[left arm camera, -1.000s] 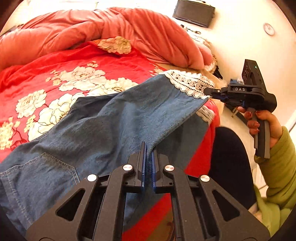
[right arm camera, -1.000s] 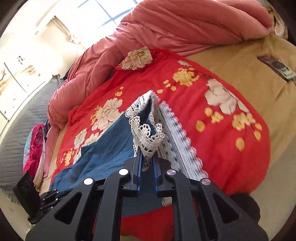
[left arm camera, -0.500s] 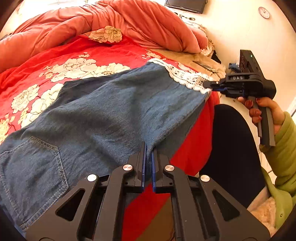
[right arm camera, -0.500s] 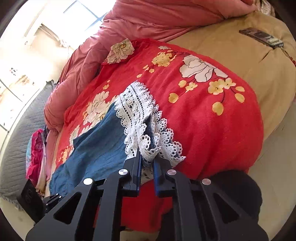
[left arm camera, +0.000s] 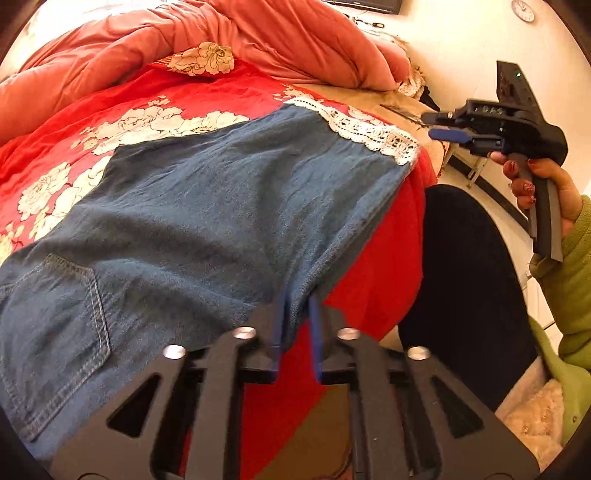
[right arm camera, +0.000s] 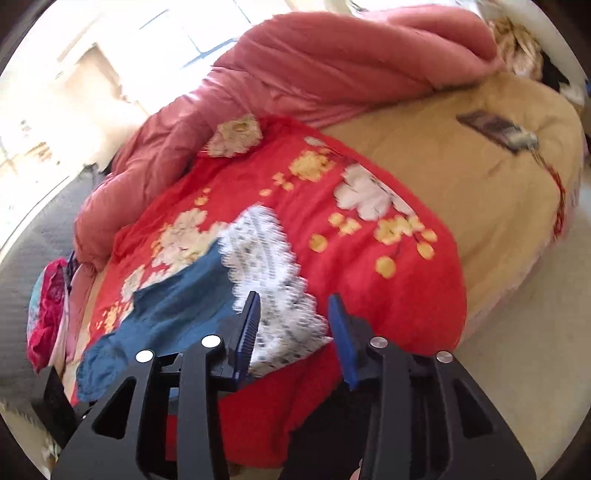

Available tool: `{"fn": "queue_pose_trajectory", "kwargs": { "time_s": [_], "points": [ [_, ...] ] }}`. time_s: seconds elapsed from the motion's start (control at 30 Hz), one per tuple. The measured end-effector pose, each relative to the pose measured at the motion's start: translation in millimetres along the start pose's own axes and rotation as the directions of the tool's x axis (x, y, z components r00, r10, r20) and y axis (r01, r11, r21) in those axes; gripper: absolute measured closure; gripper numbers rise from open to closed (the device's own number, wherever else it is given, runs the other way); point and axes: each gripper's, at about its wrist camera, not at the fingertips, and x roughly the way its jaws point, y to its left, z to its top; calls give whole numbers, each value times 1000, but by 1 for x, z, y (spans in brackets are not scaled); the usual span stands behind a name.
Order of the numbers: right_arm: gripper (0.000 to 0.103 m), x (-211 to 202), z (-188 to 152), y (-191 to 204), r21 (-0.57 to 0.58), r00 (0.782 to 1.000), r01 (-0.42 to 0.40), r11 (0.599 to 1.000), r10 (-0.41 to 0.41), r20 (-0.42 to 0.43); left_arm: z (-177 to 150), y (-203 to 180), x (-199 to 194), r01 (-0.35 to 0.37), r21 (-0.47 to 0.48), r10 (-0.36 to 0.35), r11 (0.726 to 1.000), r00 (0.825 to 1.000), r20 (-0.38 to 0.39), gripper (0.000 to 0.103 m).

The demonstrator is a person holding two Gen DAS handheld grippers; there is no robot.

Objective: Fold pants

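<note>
Blue denim pants with a white lace hem lie spread flat on the red floral bedspread. My left gripper has its jaws slightly parted, with the pants' near edge lying loosely between them. My right gripper is open and empty, just off the lace hem; it also shows in the left wrist view, apart from the hem.
A pink duvet is bunched at the back of the bed. A tan sheet with a dark flat object lies to the right. The bed edge drops beside the person's dark-clad legs.
The pants were lowered and laid flat on the bed. My right gripper opened, let go of the lace hem and drew back. My left gripper's jaws parted slightly.
</note>
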Motion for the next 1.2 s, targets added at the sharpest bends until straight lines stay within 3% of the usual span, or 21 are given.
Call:
{"fn": "queue_pose_trajectory", "kwargs": {
  "time_s": [0.07, 0.23, 0.3, 0.33, 0.4, 0.43, 0.5, 0.53, 0.57, 0.6, 0.63, 0.7, 0.73, 0.77, 0.87, 0.97, 1.0, 1.03, 1.07, 1.13, 1.2],
  "points": [
    [52, 0, -2, 23, -85, 999, -41, 996, 40, -14, -3, 0, -6, 0, -26, 0, 1000, 1000, 11, 67],
    [48, 26, -22, 91, -319, 986, -147, 936, 113, -122, -15, 13, -51, -22, -136, 36, 990, 995, 98, 66],
    [41, 46, -33, 108, -372, 981, -154, 915, 96, -170, -21, 31, -79, -70, -213, 102, 975, 984, 147, 61],
    [36, 56, -36, 109, -379, 979, -136, 915, 65, -194, -26, 44, -97, -131, -263, 178, 956, 970, 165, 60],
    [35, 80, -45, 105, -382, 964, -88, 920, -17, -264, -36, 67, -121, -243, -351, 312, 904, 937, 156, 59],
    [35, 89, -50, 100, -371, 957, -74, 926, -38, -287, -44, 83, -133, -308, -409, 389, 859, 912, 128, 58],
    [35, 89, -55, 97, -365, 962, -83, 927, -20, -271, -57, 103, -146, -388, -472, 476, 791, 876, 78, 52],
    [35, 87, -55, 97, -367, 964, -86, 926, -15, -265, -65, 115, -151, -445, -504, 532, 740, 846, 34, 50],
    [35, 84, -54, 96, -359, 965, -90, 929, -7, -261, -71, 123, -153, -468, -530, 555, 707, 832, 7, 46],
    [35, 82, -53, 95, -348, 966, -94, 933, 2, -257, -75, 133, -154, -462, -563, 553, 685, 833, -11, 44],
    [35, 81, -52, 94, -342, 968, -93, 935, 4, -252, -80, 141, -153, -428, -604, 527, 672, 850, -16, 44],
    [35, 80, -52, 92, -336, 969, -93, 937, 7, -247, -81, 148, -147, -365, -640, 480, 676, 877, 8, 44],
    [35, 80, -52, 91, -328, 968, -94, 940, 10, -250, -79, 149, -140, -346, -642, 464, 684, 886, 18, 51],
    [35, 80, -52, 91, -327, 968, -94, 940, 9, -250, -78, 149, -133, -348, -643, 461, 683, 887, 10, 71],
    [35, 80, -54, 91, -329, 968, -92, 940, 7, -252, -78, 148, -140, -349, -667, 488, 658, 872, 25, 73],
    [35, 78, -55, 88, -321, 967, -97, 942, 12, -256, -76, 147, -159, -417, -634, 554, 651, 832, 21, 73],
    [35, 79, -55, 87, -316, 966, -99, 943, 15, -259, -77, 152, -159, -421, -624, 542, 658, 840, 4, 73],
    [35, 79, -56, 87, -316, 966, -98, 944, 14, -259, -84, 158, -152, -416, -625, 511, 661, 859, -31, 73],
    [35, 80, -56, 87, -317, 966, -94, 944, 10, -257, -88, 161, -143, -427, -618, 499, 660, 864, -64, 72],
    [32, 82, -57, 88, -321, 966, -94, 943, 8, -258, -95, 164, -133, -433, -616, 490, 658, 867, -86, 71],
    [31, 82, -58, 89, -325, 966, -99, 941, 13, -258, -98, 163, -135, -440, -617, 506, 653, 859, -77, 62]
  ]
}}
